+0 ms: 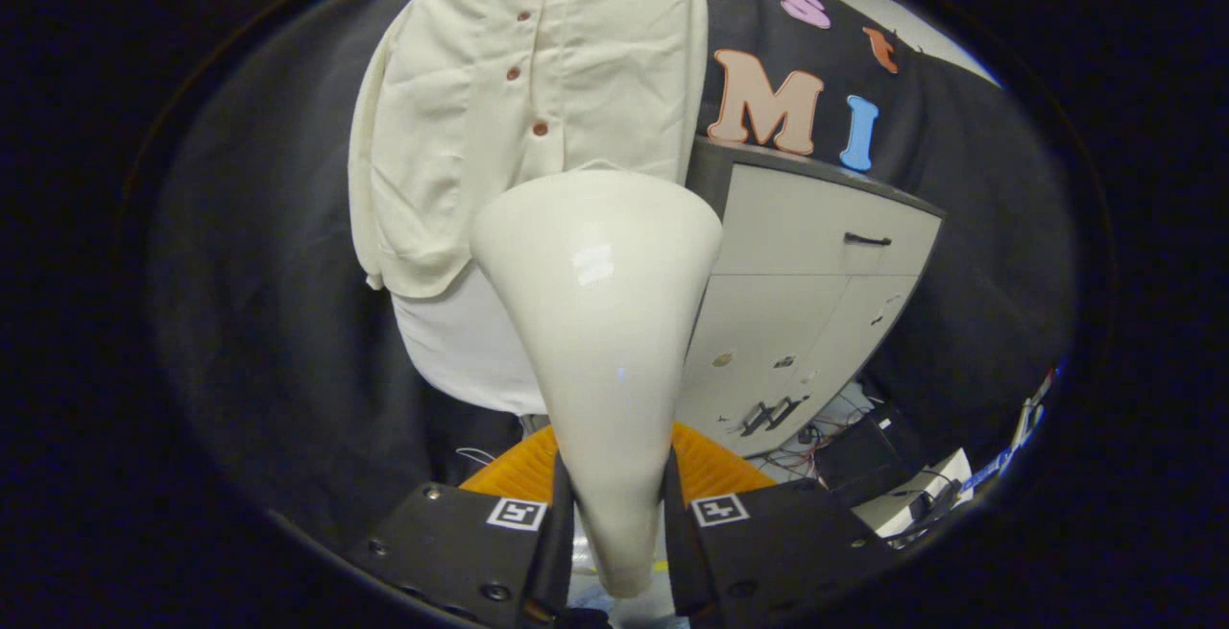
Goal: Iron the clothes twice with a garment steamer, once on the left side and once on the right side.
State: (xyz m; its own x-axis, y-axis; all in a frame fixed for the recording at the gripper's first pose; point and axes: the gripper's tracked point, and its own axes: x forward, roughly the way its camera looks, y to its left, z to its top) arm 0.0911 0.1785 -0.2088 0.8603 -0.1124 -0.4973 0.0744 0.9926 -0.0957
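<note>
Both fingers [552, 523] against steamer [600, 322]

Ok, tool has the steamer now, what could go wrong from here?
The tool grips only the narrow handle end of the steamer, so the wide head could twist or slip. The head sits low, in front of the shirt, and hides its hem, so a pass may miss. The cabinet stands close beside the shirt and could get bumped.

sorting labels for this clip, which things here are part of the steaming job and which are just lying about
Part of the job:
garment steamer, clamped between the gripper fingers
cream shirt, hanging beyond the steamer

Just lying about:
grey cabinet, beside the shirt
cables on the floor below the cabinet
</note>
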